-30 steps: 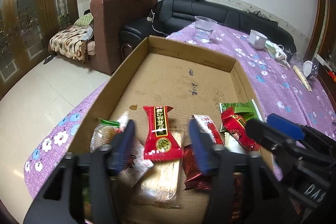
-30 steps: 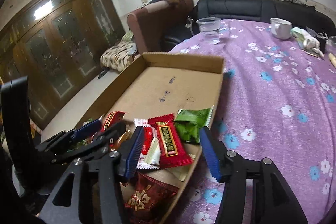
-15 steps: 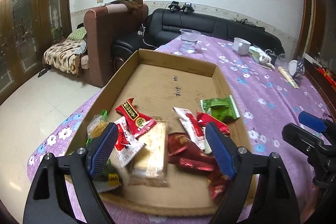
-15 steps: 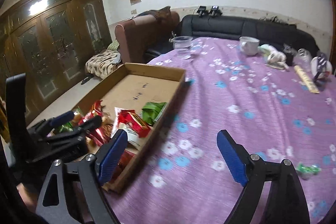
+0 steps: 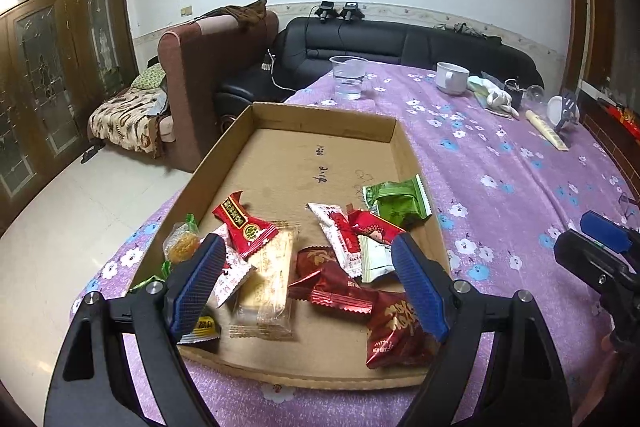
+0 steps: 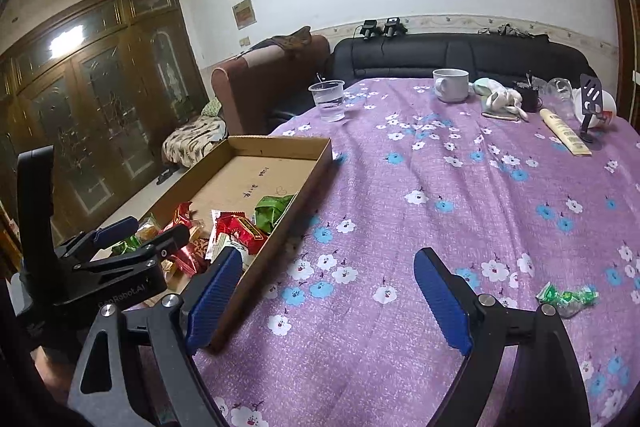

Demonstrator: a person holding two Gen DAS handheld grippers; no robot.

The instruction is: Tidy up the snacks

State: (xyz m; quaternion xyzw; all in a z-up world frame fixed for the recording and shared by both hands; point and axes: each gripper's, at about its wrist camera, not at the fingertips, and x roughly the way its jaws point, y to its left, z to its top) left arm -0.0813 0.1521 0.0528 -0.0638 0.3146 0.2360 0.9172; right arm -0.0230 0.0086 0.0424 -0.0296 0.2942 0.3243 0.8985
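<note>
Left gripper (image 5: 306, 283), jaws spread wide and holding nothing, hovers above wrapped snacks (image 5: 320, 259) heaped at the near end of a shallow cardboard box (image 5: 320, 117). Right gripper (image 6: 328, 301), equally spread and empty, hangs over the purple flowered tablecloth (image 6: 460, 187) beside the box, near a stray green-wrapped snack (image 6: 566, 297).

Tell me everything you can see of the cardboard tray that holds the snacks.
The cardboard tray is a shallow, open-topped box of plain brown cardboard with low walls and dark handwriting on its floor. It lies flat on the purple flowered tablecloth at the table's edge. Wrapped snacks fill its near end; the far end is bare.
</note>
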